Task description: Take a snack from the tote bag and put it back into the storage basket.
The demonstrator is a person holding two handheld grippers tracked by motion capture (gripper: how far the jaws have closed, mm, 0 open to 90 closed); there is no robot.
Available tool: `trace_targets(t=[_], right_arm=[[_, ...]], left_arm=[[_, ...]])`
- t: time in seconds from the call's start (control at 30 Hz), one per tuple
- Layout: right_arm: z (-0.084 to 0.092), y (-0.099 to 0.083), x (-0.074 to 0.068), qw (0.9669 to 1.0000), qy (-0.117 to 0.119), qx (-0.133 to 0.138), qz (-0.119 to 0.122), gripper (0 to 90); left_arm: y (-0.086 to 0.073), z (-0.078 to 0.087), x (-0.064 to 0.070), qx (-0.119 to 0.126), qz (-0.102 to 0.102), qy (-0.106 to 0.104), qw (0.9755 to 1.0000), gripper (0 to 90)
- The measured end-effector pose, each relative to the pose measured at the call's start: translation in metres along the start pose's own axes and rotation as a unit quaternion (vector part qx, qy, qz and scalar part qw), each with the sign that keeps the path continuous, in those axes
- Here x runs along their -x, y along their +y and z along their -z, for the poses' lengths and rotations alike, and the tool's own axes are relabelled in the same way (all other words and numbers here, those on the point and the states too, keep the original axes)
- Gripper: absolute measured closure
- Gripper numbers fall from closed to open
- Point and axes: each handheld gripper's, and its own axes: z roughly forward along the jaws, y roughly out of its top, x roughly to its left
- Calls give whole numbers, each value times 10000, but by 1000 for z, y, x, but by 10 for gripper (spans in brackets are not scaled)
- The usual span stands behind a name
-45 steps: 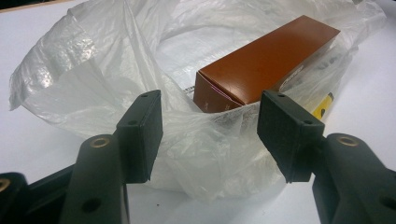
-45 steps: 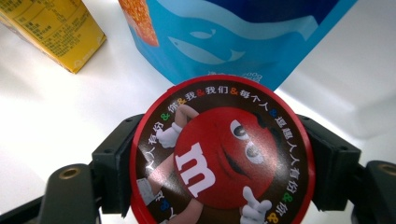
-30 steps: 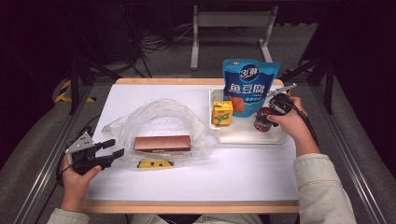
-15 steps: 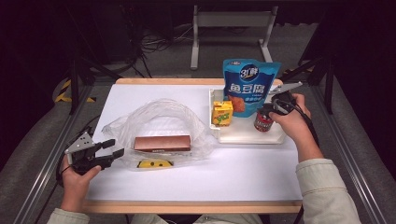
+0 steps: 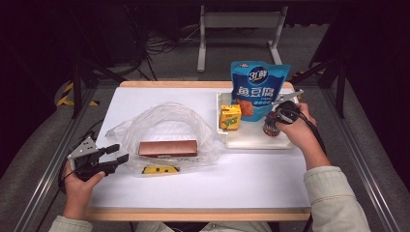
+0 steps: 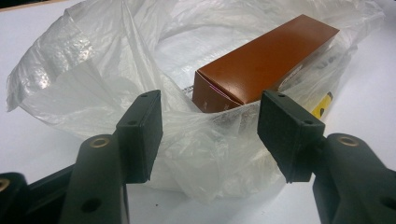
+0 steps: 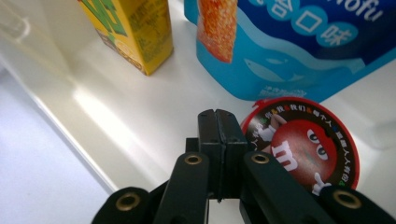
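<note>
The right gripper (image 7: 222, 128), jaws just closed and pressed together on nothing, sits at nine o'clock of the red-lidded round candy tub (image 7: 303, 142) in the white plastic tray (image 7: 121, 135). The pick looks missed; next, reopen and straddle the tub. The left gripper (image 6: 210, 135) waits spread at the clear plastic bag (image 6: 93, 70).

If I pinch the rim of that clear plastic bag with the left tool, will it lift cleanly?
Probably not. The clear plastic bag looks thin and crumpled, so it should flop and stretch. The brown box inside likely weighs it down and may slide. The open left tool might slip on glossy film.
</note>
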Motion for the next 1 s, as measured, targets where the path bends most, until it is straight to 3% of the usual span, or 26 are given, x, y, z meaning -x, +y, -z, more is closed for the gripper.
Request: trace_targets(t=[0.27, 0.77, 1.0], right_arm=[[-5, -7, 7, 9998, -124, -145, -102, 900], [-4, -15, 31, 9977, -516, -198, -404, 900], [-5, -14, 38, 9968, -595, -164, -517, 900]], left_arm=[[0, 0, 0, -3, 6, -2, 10000, 411], [0, 0, 0, 21, -15, -3, 10000, 412], [0, 0, 0, 22, -9, 11, 10000, 412]])
